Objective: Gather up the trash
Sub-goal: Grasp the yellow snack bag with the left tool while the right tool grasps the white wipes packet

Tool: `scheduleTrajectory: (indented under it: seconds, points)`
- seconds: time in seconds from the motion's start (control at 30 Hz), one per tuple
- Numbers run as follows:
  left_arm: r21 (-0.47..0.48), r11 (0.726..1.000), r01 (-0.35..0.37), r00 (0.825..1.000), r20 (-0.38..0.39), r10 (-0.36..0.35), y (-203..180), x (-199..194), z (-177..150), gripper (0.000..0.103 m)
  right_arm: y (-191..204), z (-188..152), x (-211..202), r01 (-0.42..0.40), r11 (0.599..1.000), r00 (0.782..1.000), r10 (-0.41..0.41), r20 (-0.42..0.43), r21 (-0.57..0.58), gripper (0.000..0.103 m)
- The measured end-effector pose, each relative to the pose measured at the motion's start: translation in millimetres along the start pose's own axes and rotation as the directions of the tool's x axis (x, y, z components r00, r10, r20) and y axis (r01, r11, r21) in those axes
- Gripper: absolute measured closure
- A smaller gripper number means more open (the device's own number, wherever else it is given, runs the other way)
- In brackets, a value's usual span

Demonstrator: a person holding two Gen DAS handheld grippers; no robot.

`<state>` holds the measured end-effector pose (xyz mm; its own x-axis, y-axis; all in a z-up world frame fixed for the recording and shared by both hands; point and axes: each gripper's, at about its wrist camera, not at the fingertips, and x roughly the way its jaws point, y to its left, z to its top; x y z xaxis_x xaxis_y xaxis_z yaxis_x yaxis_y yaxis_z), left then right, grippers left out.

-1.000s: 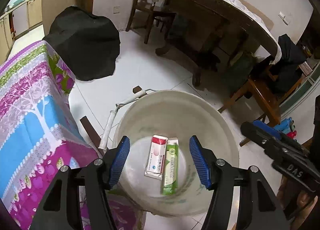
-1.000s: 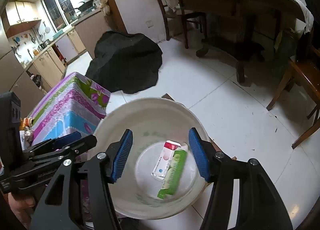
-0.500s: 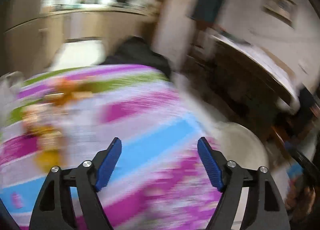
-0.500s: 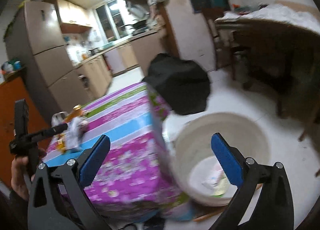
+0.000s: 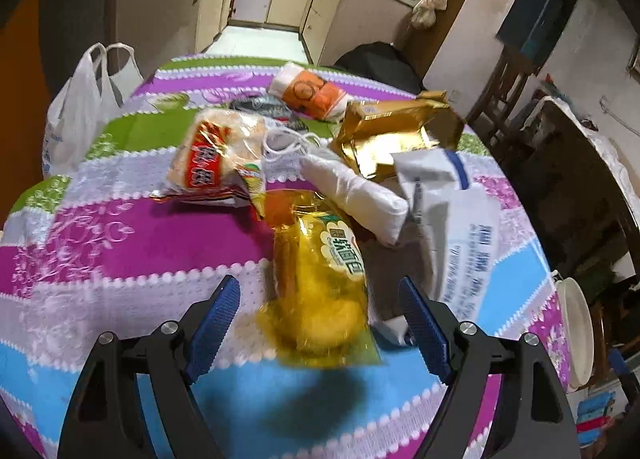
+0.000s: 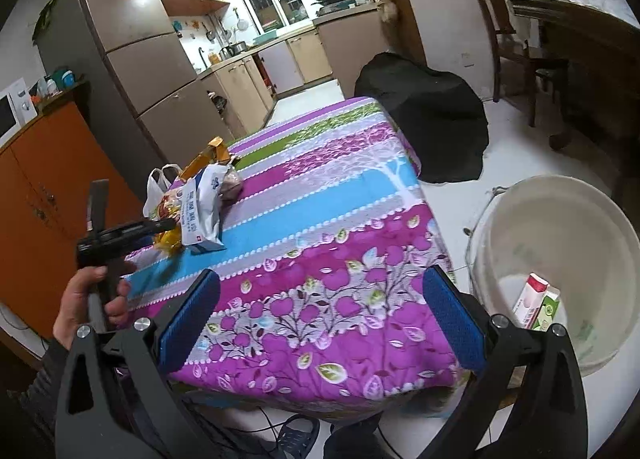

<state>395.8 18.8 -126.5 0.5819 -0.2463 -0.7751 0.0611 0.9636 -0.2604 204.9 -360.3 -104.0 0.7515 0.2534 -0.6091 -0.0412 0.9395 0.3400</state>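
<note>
- A table draped in a soft cloth [image 5: 120, 235] of purple, blue, green and pale lace-patterned stripes fills both views; its near side hangs down in purple flower print.
- A round white plastic bucket [image 6: 516, 227] with a wire handle stands on the glossy white floor just right of the table; inside lie a flat red-and-white packet [image 6: 529, 301] and a green-and-white one [image 6: 549, 311], side by side.
- The trash sits heaped at the table's left end:
  - a crumpled white-and-blue printed bag [image 5: 460, 227], right of the heap;
  - a folded gold foil box [image 5: 396, 135], creased and shiny, at the far right;
  - a clear wrapper with red print [image 5: 212, 155] on the left;
  - a glossy yellow crinkled snack bag [image 5: 320, 287], nearest;
  - a rolled white bag [image 5: 356, 191] and an orange-and-white pack [image 5: 312, 93] farther off.
- The left gripper [image 5: 320, 315], black with ribbed blue pads, has just been opening; its jaws stand wide on either side of the yellow bag's near end, not pressing it.
- The right gripper [image 6: 324, 319] has also just been opening, spread fully, with only tablecloth between its pads.
- A hand [image 6: 86, 303] grips the left tool's handle.
</note>
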Motion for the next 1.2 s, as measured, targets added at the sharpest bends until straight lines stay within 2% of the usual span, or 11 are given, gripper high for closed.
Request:
scheduleTrajectory:
  seconds: [0.07,0.1,0.13,0.17,0.2,0.23,0.33,0.57,0.8,1.03,1.2]
  points:
    - [-0.004,1.0,-0.014,1.0,0.001,0.014,-0.1,7.9,0.5,0.028,7.1,0.7,4.2,-0.009,1.0,1.0,0.009,-0.014,-0.019,0.005]
    - [-0.008,1.0,-0.021,1.0,-0.009,0.021,1.5,11.2,0.3,0.045,11.5,0.5,6.8,-0.017,0.999,1.0,0.016,-0.019,-0.029,0.005]
    - [-0.017,1.0,-0.009,1.0,-0.017,0.009,3.8,16.3,-0.7,0.055,17.6,2.2,10.4,-0.024,0.999,0.999,0.023,-0.024,-0.045,0.005]
    - [-0.027,1.0,0.006,1.0,-0.01,-0.006,5.1,16.0,-3.2,0.058,23.8,3.6,14.0,-0.036,0.998,0.999,0.034,-0.024,-0.058,0.006]
    - [-0.026,1.0,-0.004,1.0,0.001,0.004,5.7,13.0,-5.4,0.06,30.7,6.3,19.8,-0.058,0.996,0.998,0.056,-0.031,-0.068,0.015]
    - [-0.024,1.0,-0.012,1.0,0.01,0.013,6.4,10.2,-8.0,0.061,34.4,8.4,25.3,-0.074,0.995,0.996,0.071,-0.046,-0.066,0.027]
    - [-0.025,1.0,-0.009,0.999,0.041,0.01,10.1,-4.9,-21.9,0.062,53.7,17.4,53.9,-0.126,0.99,0.988,0.119,-0.094,-0.066,0.047]
    - [-0.028,0.999,0.035,0.997,0.073,-0.032,25.2,-34.3,-50.4,0.062,116.2,37.0,130.6,-0.22,0.972,0.961,0.201,-0.189,-0.083,0.047]
    - [-0.045,0.998,0.048,0.994,0.101,-0.043,34.8,-54.0,-58.2,0.062,152.7,59.4,199.8,-0.164,0.979,0.958,0.128,-0.257,-0.124,0.041]
    - [-0.042,0.998,0.047,0.995,0.094,-0.043,31.3,-50.1,-56.1,0.062,164.2,67.2,223.6,-0.146,0.983,0.954,0.109,-0.278,-0.116,0.041]
    - [-0.041,0.998,0.053,0.994,0.097,-0.049,24.4,-48.9,-57.5,0.062,167.8,65.9,214.6,-0.137,0.98,0.961,0.096,-0.26,-0.143,0.062]
